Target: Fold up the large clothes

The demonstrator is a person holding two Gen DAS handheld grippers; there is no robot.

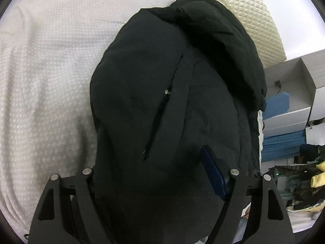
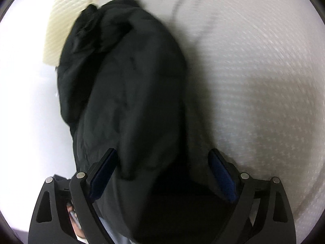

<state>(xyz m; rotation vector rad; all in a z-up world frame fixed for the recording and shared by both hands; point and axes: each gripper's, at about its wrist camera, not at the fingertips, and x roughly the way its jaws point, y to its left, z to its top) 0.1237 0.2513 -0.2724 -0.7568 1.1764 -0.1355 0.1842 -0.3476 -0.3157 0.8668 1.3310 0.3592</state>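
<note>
Two grippers hover over one black coat point(image 1: 158, 93), which lies on a white bed point(image 1: 44, 77) in a long, already narrowed bundle. Its far end reaches toward the quilted headboard point(image 1: 249, 14) and its near end runs under both cameras, close to the bed's near edge.

The left gripper point(image 1: 154, 162) is spread wide. Only its blue-padded right finger point(image 1: 213, 174) shows, resting on or just above the cloth; the other finger is hidden by the coat, so whether any fabric lies between them cannot be told. The right gripper point(image 2: 162, 172) is also released, jaws well apart, straddling a loose fold of the coat with the pads point(image 2: 222, 178) not pressing on it (this view is smeared, so fine detail is lost).

Judging by the shape, the sides and sleeves are already turned in, with a bunched mass, probably hood or collar, heaped at the far end. A pocket zip point(image 1: 162, 109) faces up along the middle. The step in hand looks like the pause between folds: nothing is pinched yet.

Next, I would expect both jaws to close on the near hem, one toward each corner, then carry it up and over toward the headboard end to halve the length. Padded cloth like this is thick and springy, so each bite should take the full layered edge, not just the top skin.

Boxes point(image 1: 290, 109) stand past the bed's side edge, well apart from the work.
</note>
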